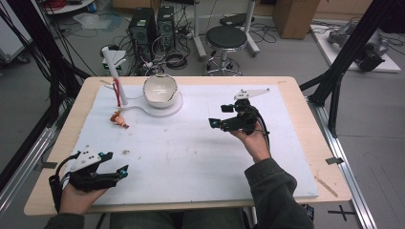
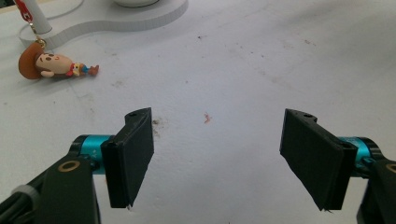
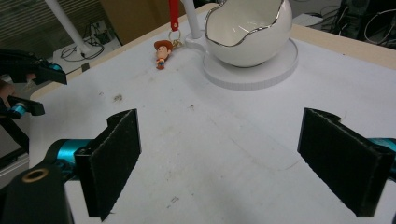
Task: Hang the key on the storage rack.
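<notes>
Broadly, the pale wooden tabletop (image 1: 305, 102) carries a white foam sheet (image 1: 191, 152) over most of its surface. Toward eleven o'clock on that sheet stands a white stand with a round base (image 1: 173, 109), and on the base sits a glossy white egg-shaped bowl with a jagged silver rim (image 1: 160, 89). A slim white post (image 1: 114, 76) rises tilted from the stand's narrow end, at about ten o'clock from the bowl. The right claw (image 1: 218, 116) is held above the sheet at roughly three o'clock from centre, its jaws spread wide with nothing between them. The left claw (image 1: 116, 163) rests low at seven o'clock, near the sheet's front edge, jaws likewise wide apart and empty. Smallest is the little cowboy-figure keychain with a brown hat (image 1: 119, 118), lying flat on the sheet just beside the foot of the post, a red strap (image 1: 116, 89) running up from it; it lies well apart from both claws.
</notes>
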Action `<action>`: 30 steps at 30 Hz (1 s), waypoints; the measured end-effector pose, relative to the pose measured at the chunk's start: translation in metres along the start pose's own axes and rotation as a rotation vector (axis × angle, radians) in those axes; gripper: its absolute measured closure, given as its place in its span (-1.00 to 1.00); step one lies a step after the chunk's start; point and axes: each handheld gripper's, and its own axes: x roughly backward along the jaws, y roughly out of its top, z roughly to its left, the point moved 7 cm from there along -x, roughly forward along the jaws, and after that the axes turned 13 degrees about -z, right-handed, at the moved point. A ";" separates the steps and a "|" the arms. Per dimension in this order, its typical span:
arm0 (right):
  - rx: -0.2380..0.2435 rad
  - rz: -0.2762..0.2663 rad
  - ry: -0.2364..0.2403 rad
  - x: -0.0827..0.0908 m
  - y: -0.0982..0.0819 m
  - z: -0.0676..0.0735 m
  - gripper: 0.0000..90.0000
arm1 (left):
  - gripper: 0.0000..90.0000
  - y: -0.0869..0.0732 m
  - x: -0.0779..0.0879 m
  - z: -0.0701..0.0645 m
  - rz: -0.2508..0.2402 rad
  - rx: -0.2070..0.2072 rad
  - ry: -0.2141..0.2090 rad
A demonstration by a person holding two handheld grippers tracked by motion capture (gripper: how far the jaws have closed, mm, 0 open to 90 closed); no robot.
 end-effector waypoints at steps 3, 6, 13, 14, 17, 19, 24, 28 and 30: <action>-0.003 -0.004 -0.002 0.004 -0.004 0.000 -0.72 | -0.41 0.000 0.000 0.000 0.002 0.001 -0.001; -0.007 0.002 0.001 0.006 -0.006 0.000 -0.73 | -0.41 0.000 0.000 0.000 0.004 -0.005 -0.002; -0.001 0.000 -0.010 0.018 -0.016 0.002 -0.73 | -0.42 0.000 -0.001 0.000 0.003 -0.003 -0.001; -0.001 0.000 -0.010 0.018 -0.016 0.002 -0.73 | -0.42 0.000 -0.001 0.000 0.003 -0.003 -0.001; 0.011 0.007 -0.024 0.025 -0.021 0.001 -0.73 | -0.42 0.000 -0.001 -0.001 0.000 0.002 -0.004; 0.012 0.002 -0.031 0.030 -0.023 0.002 -0.73 | -0.41 0.000 -0.001 -0.001 -0.002 0.004 -0.004; 0.004 0.000 -0.043 0.037 -0.030 -0.001 -0.73 | -0.42 0.000 -0.001 -0.001 0.001 -0.001 -0.008; -0.006 0.002 -0.052 0.043 -0.036 -0.003 -0.73 | -0.42 0.000 -0.002 -0.001 0.002 0.000 -0.009; -0.007 0.004 -0.058 0.046 -0.039 -0.004 -0.73 | -0.42 0.000 -0.002 -0.002 0.001 0.004 -0.010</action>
